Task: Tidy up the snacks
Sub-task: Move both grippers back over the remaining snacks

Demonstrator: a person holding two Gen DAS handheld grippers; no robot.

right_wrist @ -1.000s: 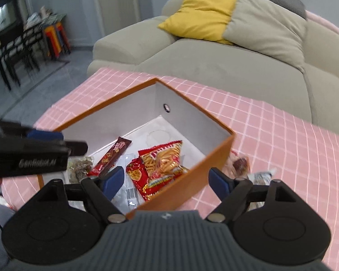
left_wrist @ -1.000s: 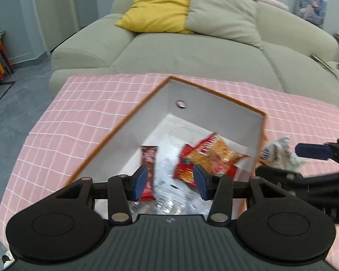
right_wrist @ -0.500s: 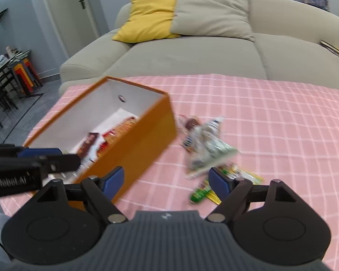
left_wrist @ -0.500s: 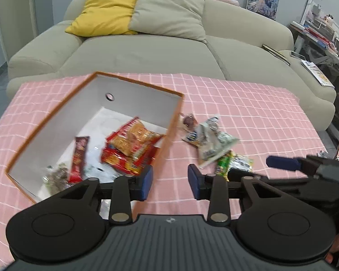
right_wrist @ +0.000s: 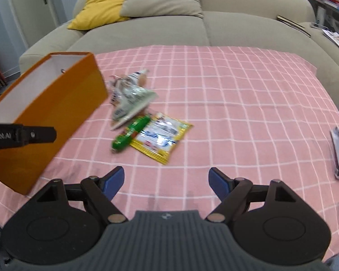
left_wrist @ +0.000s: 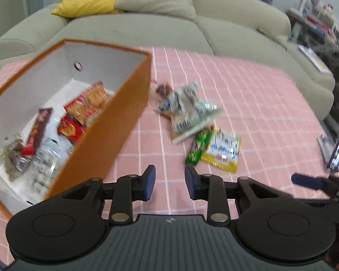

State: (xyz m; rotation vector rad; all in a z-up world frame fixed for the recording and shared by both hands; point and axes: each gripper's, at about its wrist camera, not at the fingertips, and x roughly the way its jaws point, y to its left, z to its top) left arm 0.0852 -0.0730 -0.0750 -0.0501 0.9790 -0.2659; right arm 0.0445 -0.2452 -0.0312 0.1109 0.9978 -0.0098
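Since earlier: both views have swung from the orange box (left_wrist: 106, 122) to the loose packets right of it; left gripper (left_wrist: 170, 184) jaws have just been closing, with nothing between them.
Left gripper now: narrow gap, empty.
Right gripper (right_wrist: 166, 181): spread wide, empty — near edge of the pink cloth (right_wrist: 248, 103).
In box: red packet (left_wrist: 83, 110), brown bar (left_wrist: 39, 127), clear bags.
Left to do: grey packets (right_wrist: 130, 97), green packet (right_wrist: 130, 134), yellow packet (right_wrist: 161, 136) — on the cloth beside the box.
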